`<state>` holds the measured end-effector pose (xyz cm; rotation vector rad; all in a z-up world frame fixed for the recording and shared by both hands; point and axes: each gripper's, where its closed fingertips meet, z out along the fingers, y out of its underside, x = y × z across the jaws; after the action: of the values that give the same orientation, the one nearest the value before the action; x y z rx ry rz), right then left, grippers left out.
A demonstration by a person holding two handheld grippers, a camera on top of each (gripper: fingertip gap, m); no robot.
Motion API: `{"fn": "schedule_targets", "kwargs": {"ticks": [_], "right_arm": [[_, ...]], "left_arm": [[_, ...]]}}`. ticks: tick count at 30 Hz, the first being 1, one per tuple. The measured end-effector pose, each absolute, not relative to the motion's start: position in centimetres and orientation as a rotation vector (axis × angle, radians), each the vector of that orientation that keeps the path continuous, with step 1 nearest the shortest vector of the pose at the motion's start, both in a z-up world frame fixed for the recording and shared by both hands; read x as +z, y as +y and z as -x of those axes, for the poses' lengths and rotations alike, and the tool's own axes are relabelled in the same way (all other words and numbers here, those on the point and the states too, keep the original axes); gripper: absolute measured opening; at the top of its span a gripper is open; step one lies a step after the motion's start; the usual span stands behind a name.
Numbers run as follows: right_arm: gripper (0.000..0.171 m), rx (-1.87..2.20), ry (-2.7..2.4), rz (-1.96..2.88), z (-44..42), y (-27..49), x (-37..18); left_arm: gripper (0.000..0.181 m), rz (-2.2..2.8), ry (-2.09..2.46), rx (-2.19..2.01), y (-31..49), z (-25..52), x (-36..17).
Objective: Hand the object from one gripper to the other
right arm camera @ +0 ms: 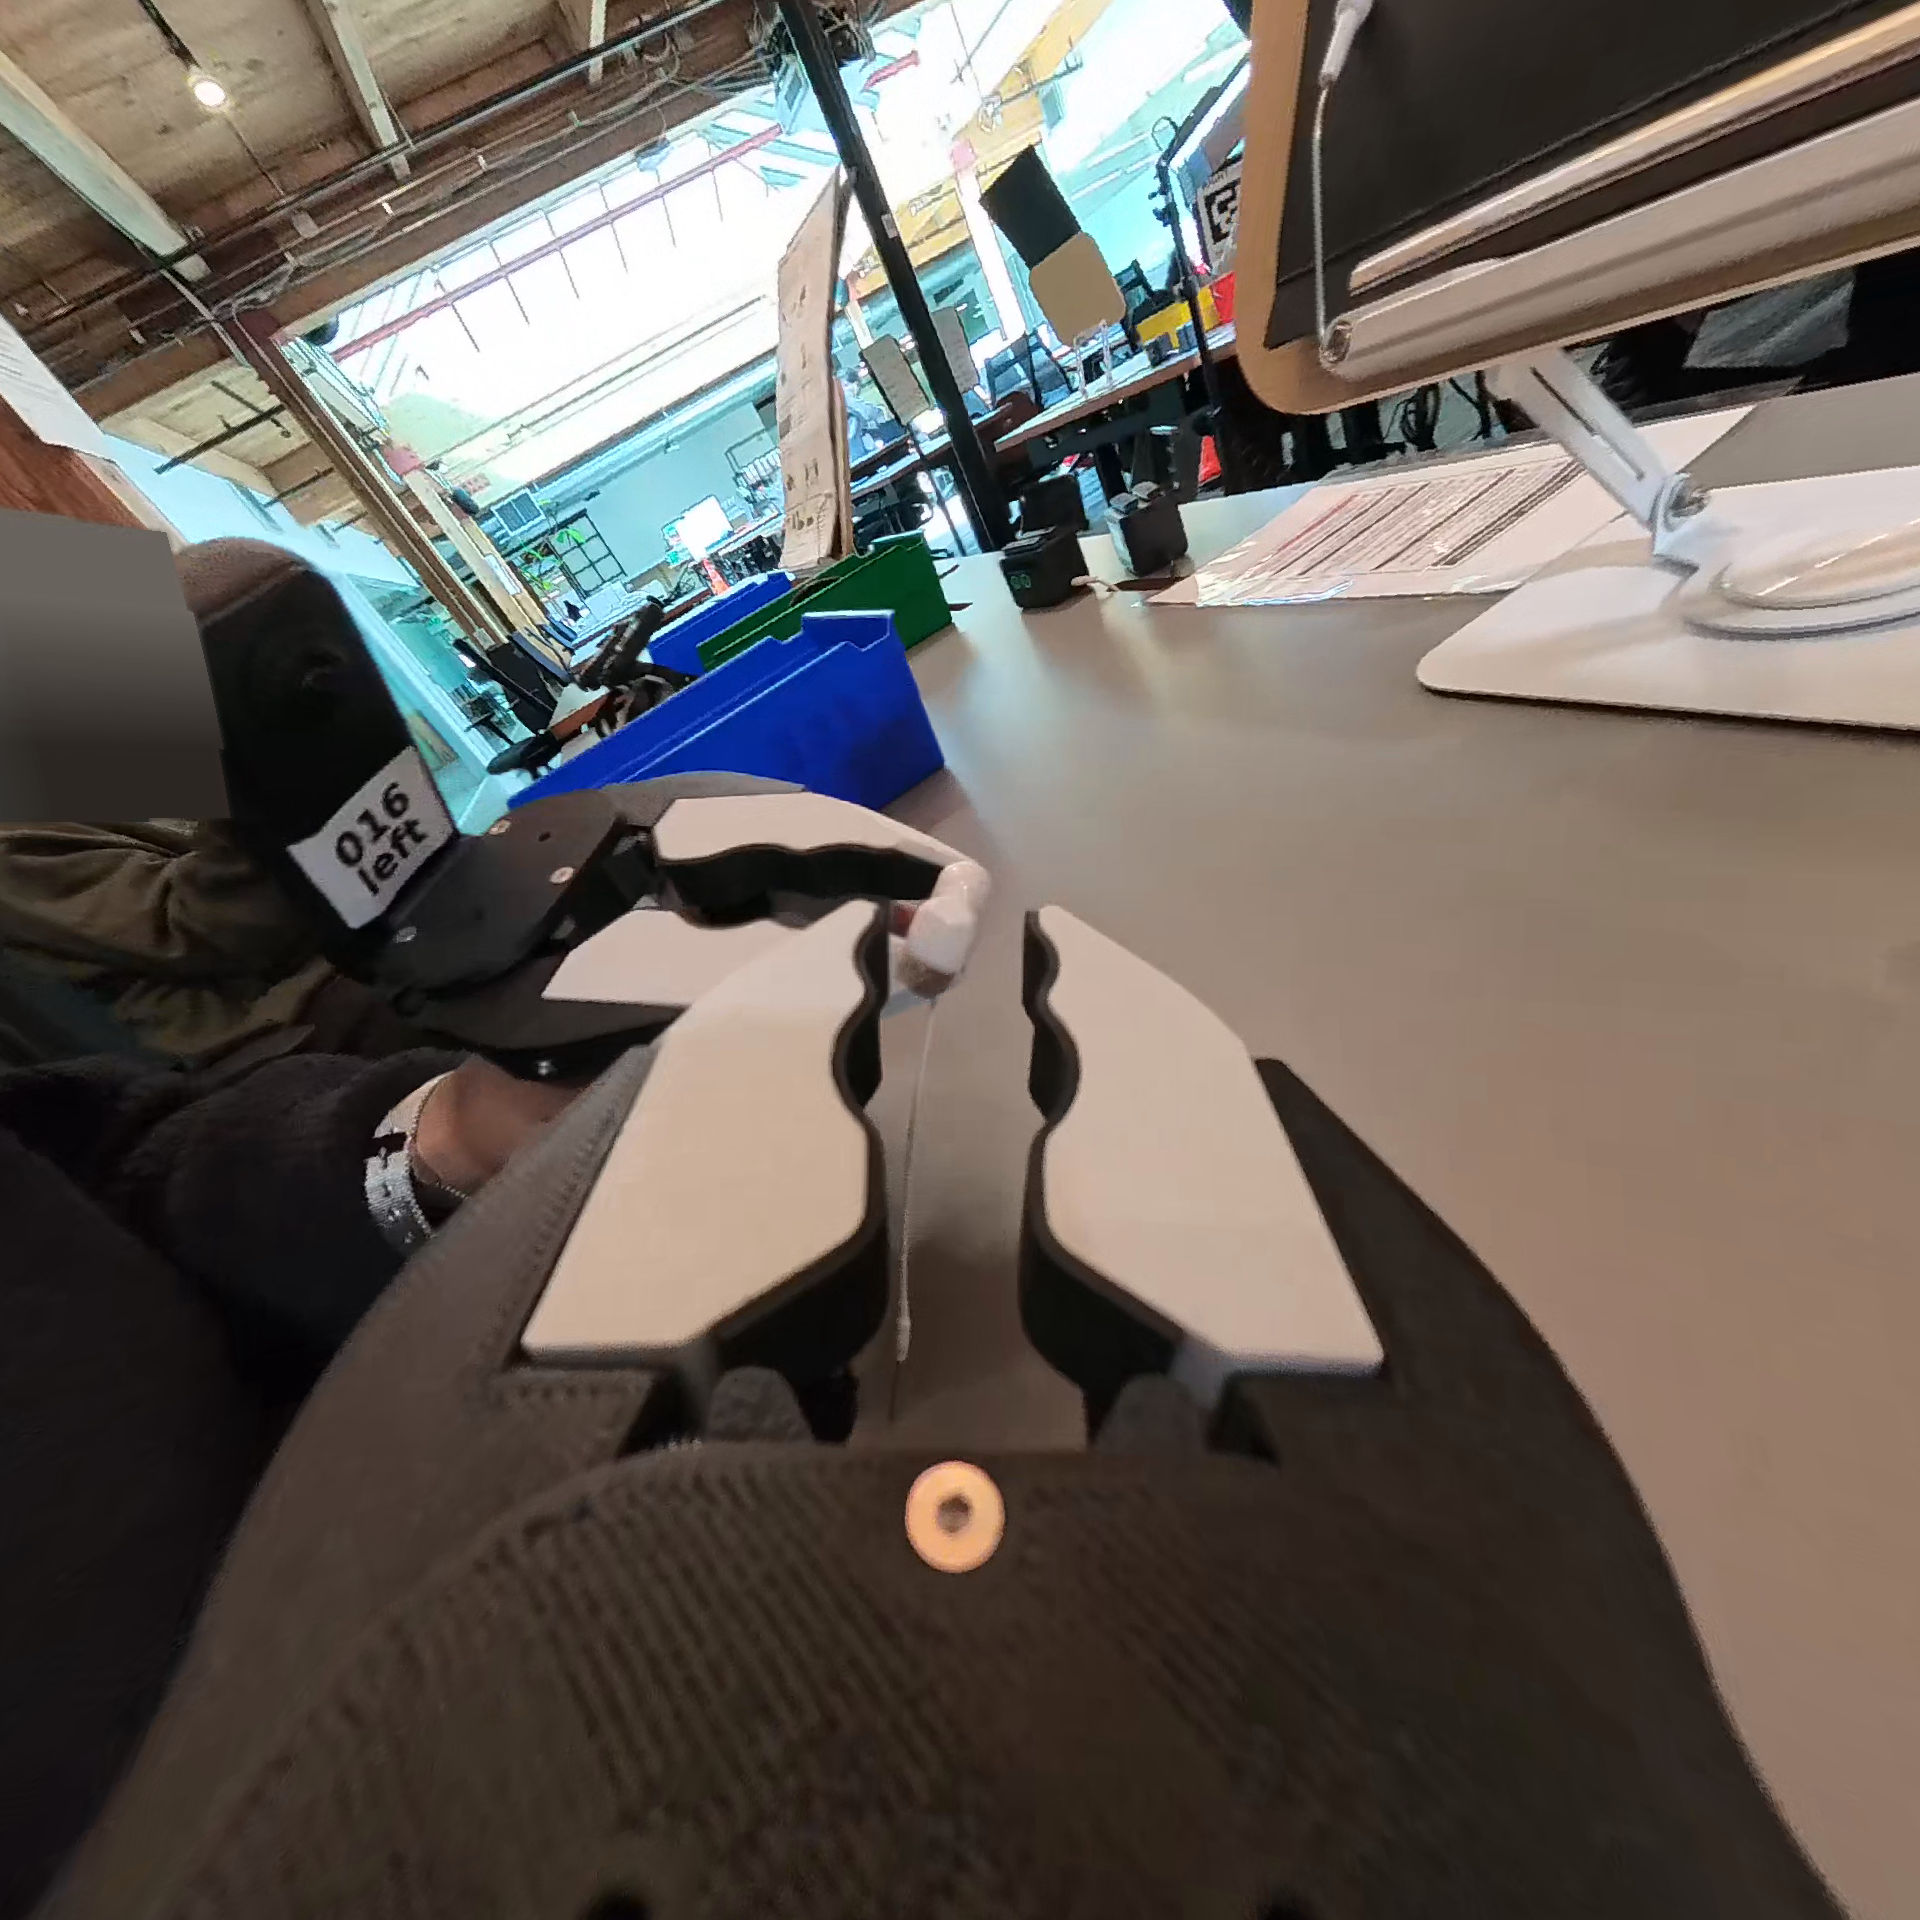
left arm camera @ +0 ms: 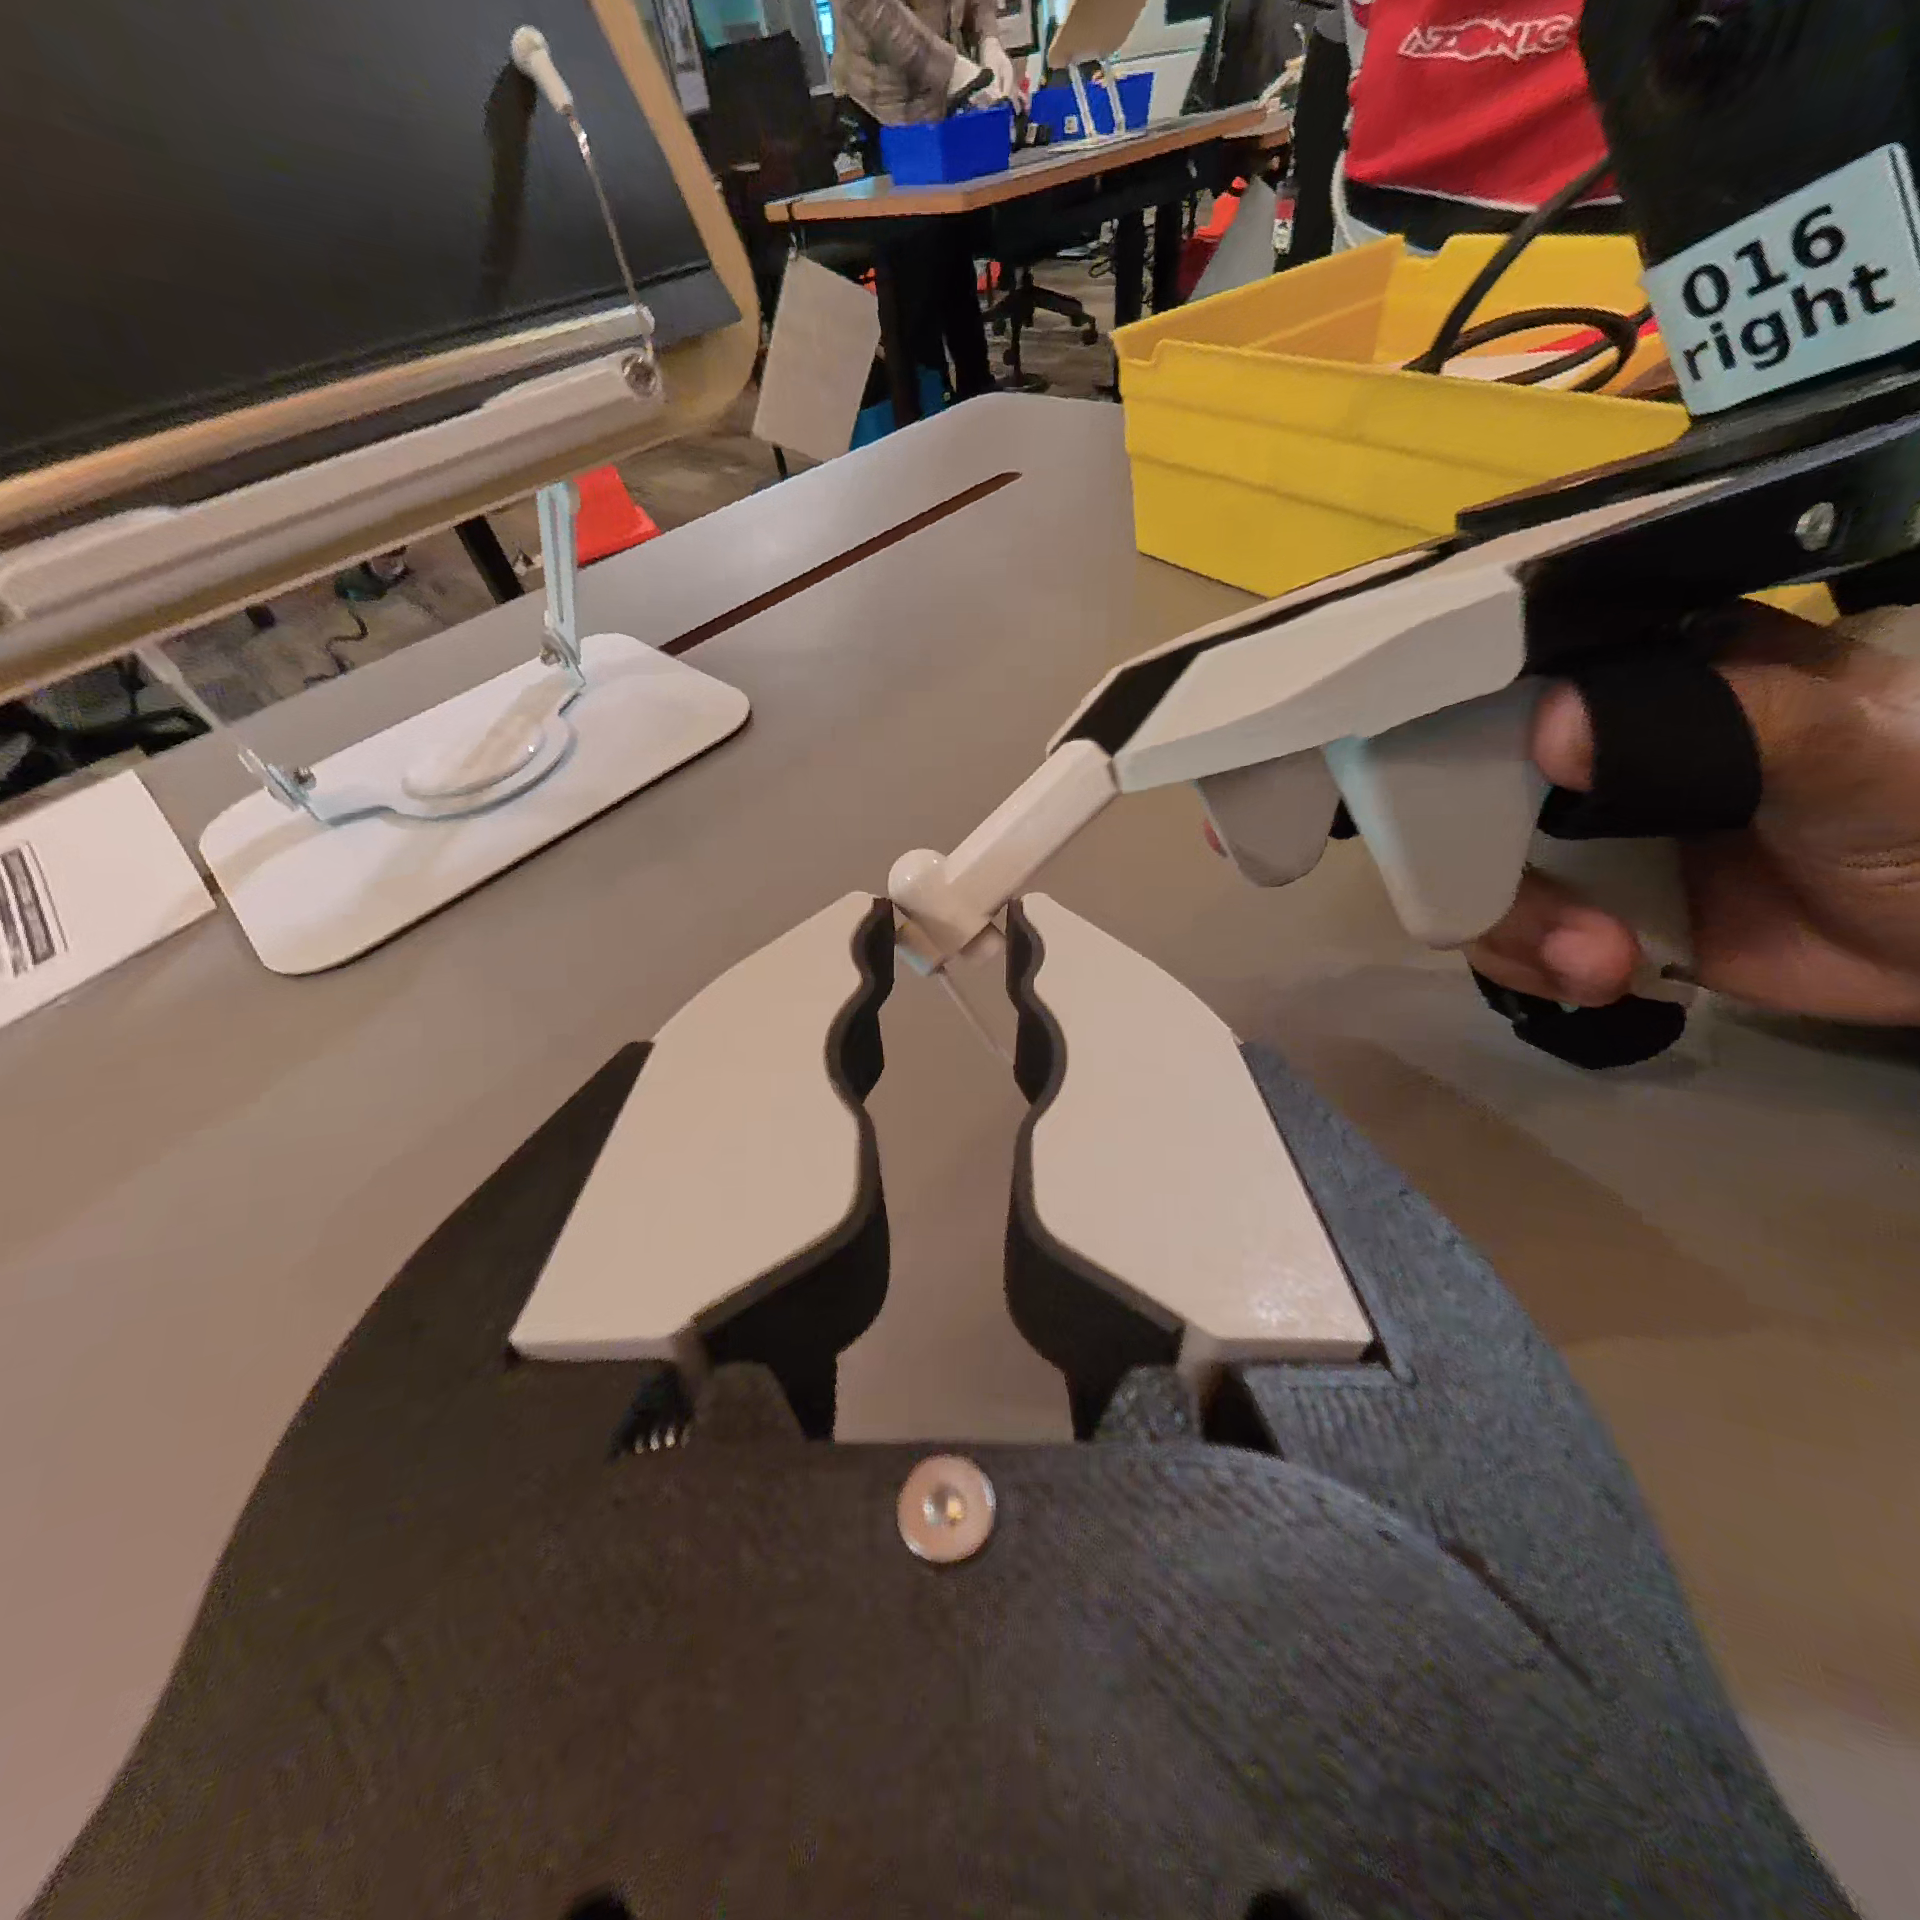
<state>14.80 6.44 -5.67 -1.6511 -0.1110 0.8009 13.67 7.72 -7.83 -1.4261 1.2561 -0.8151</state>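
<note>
Plainly, the left gripper (left arm camera: 951, 914) had its jaws pinching a small white piece (left arm camera: 987, 842) right at their tips. The piece was held in the air above the table (left arm camera: 1039, 582), its round knob poking out at 11 o'clock of the tips. The right gripper (right arm camera: 956, 925) came in from 2 o'clock in the left wrist view. Its jaws stood spread around the same piece, which lay against one inner face with a gap showing on the other side. A thin white cord (right arm camera: 912, 1143), or stem, I could not tell which, ran back between the right jaws.

The piece looked like hard, smooth plastic: very light, stiff and probably slippery. The thin part looked flimsy, so I judged it a poor place to grip. The thicker barrel between the knob and the left tips seemed the better hold for the right jaws, taken squarely so the piece would not twist out.

A gloved hand (left arm camera: 1818, 831) held the right gripper.

As for writing, each gripper carried a pale printed tag (left arm camera: 1787, 291). A barcode sheet (left arm camera: 62, 894) lay at 9 o'clock in the left view, and a printed sheet (right arm camera: 1403, 530) at 1 o'clock in the right view. A red garment in the background bore white lettering. The piece itself showed no brand.

A yellow bin (left arm camera: 1299, 457) and a white stand (left arm camera: 468, 821) also stood on the table.
</note>
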Motion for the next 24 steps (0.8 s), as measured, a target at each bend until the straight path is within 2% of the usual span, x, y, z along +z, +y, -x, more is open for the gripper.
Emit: {"fn": "schedule_targets", "kwargs": {"ticks": [4,12,17,19,21,24], "right_arm": [[0.012,0.777,-0.127,1.677,-14.4,5.9,-5.9],[0.012,0.899,-0.026,1.631,-15.0,5.7,-5.3],[0.012,0.890,0.067,1.596,-17.5,6.0,-5.3],[0.012,0.844,0.096,1.594,-18.5,6.0,-5.4],[0.012,0.749,0.092,1.617,-19.0,6.1,-5.5],[0.012,0.494,-0.031,1.669,-18.8,6.1,-5.4]], "left_arm": [[0.021,1.384,1.285,-0.781,6.5,-13.7,-7.7],[0.021,1.312,1.244,-0.840,5.7,-13.4,-7.0],[0.040,1.351,1.190,-0.860,6.4,-13.2,-7.0],[0.031,1.327,1.191,-0.862,6.3,-13.0,-6.6],[0.011,1.285,1.221,-0.869,5.6,-13.0,-6.4],[0.004,1.322,1.259,-1.005,4.2,-13.6,-6.9]]}}
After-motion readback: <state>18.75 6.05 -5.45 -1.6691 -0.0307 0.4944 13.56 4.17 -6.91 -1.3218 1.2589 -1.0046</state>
